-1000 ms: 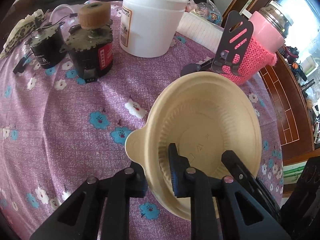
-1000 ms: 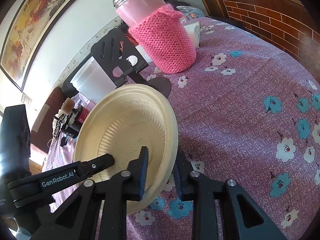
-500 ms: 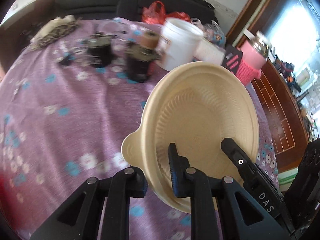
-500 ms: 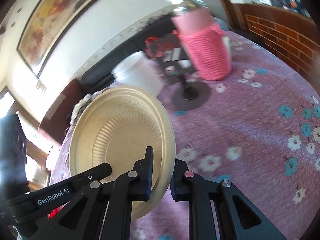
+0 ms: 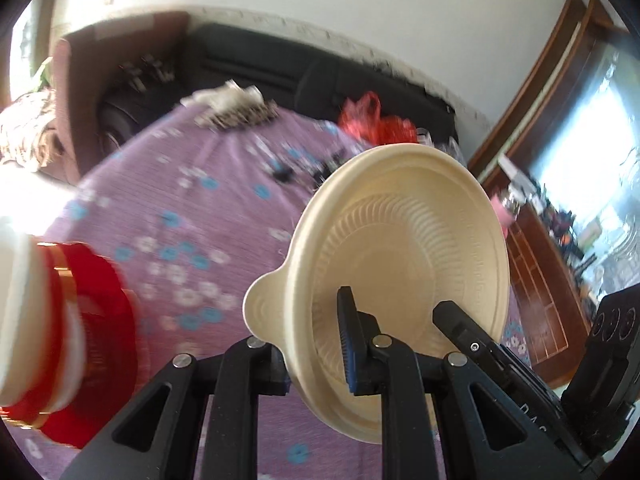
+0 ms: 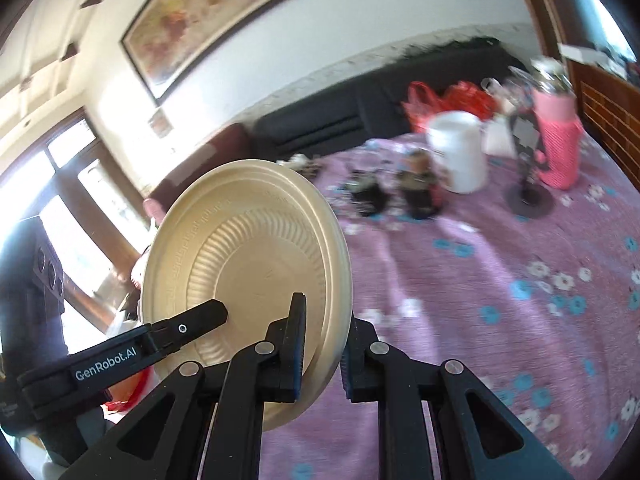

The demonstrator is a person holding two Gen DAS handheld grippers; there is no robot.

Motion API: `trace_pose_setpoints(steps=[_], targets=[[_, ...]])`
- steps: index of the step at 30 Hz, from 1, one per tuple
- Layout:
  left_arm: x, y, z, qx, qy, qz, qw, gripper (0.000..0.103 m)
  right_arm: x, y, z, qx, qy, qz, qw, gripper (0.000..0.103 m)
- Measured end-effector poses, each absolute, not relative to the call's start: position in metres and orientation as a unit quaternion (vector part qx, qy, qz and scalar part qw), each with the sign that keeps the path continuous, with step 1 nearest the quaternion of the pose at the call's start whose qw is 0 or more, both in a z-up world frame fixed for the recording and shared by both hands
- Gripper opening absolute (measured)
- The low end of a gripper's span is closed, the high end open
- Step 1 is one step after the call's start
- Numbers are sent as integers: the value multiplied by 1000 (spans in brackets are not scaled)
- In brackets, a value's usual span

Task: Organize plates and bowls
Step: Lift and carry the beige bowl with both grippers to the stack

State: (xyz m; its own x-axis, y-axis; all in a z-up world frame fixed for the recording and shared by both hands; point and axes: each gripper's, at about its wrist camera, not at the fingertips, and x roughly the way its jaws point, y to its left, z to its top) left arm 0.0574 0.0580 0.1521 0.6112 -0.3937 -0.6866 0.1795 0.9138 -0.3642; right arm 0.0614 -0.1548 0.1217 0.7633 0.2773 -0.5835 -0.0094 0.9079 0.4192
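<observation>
Purple floral cloth (image 6: 500, 280) covers a large round table that fills the lower and right parts of the right wrist view and the middle of the left wrist view. Behind the table's far edge a black sofa (image 6: 360, 116) is seen along a white wall, with a framed painting (image 6: 208, 12) at the upper middle. A broad stretch of bare cloth lies open at the lower right of the right wrist view; the clutter is gathered toward the far edge at the upper right.

A white plastic tub (image 6: 458, 156) stands there with its lid on, its contents hidden. Just right of it a jar in a pink knitted sleeve (image 6: 558, 144) stands upright, with a dark stand (image 6: 528, 176) in front. A red bag (image 5: 372, 120) lies behind the table. At the left edge of the left wrist view a blurred stack of red and white dishes (image 5: 68, 328) is seen close to the camera.

A cream bowl (image 5: 400, 280) with a small tab at its rim is held clear of the cloth, tilted on edge, its empty ribbed inside facing the left wrist camera. Its lower rim is clamped by the left gripper (image 5: 316, 360), one finger inside and one outside the wall. The opposite rim is likewise pinched by the right gripper (image 6: 320, 352), seen at the lower middle of its own view. Both grippers point downward at a slant.
</observation>
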Motion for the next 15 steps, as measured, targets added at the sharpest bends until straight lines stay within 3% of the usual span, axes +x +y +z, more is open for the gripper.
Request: trace_pose_setpoints(steps=[8,15], targets=[[20,150,182,-159,346,-125,916,17,49,-56,166,145,321,127,927,16],[-5,211,187,-162,316,-77,932,17,47,8,172,118,324,166,924,17]])
